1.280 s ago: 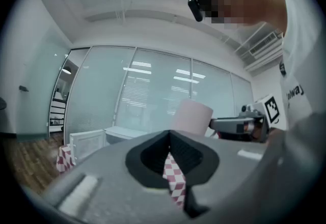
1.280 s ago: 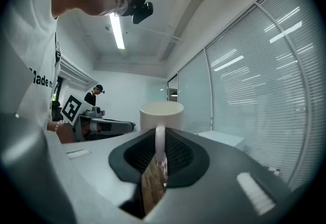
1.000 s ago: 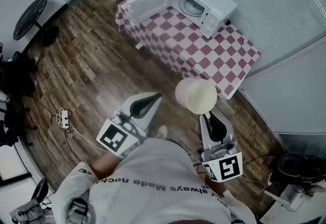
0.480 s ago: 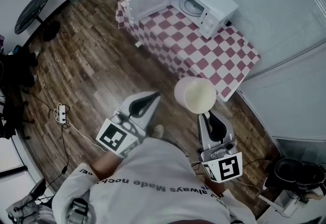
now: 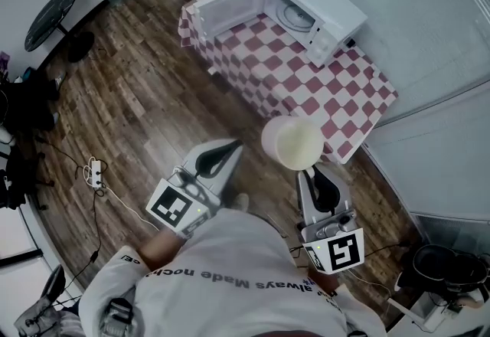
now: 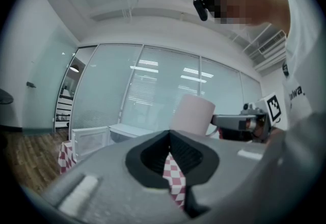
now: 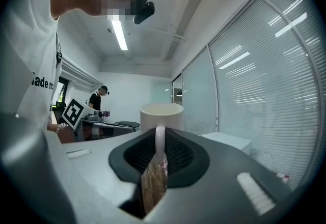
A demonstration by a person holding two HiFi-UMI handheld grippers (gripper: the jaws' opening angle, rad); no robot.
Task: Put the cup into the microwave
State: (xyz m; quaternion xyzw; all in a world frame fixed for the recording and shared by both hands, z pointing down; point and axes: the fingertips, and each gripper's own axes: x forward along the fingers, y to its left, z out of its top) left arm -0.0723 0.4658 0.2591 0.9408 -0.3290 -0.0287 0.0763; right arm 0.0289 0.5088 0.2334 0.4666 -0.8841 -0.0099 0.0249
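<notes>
A cream cup hangs above the floor, held by its handle in my right gripper, which is shut on it. In the right gripper view the cup stands upright just beyond the jaws. My left gripper is shut and holds nothing; its own view shows the cup and the right gripper off to the right. The white microwave sits on the red-and-white checked table ahead, its door swung wide open to the left.
Wood floor lies between me and the table. A glass wall with blinds runs behind the table. A black fan stands far left, a power strip with a cable lies on the floor at left, and another person stands in the distance.
The table and microwave have shifted slightly rightward and nearer in the head view. The cup stays held in the right gripper; both grippers keep their pose.
</notes>
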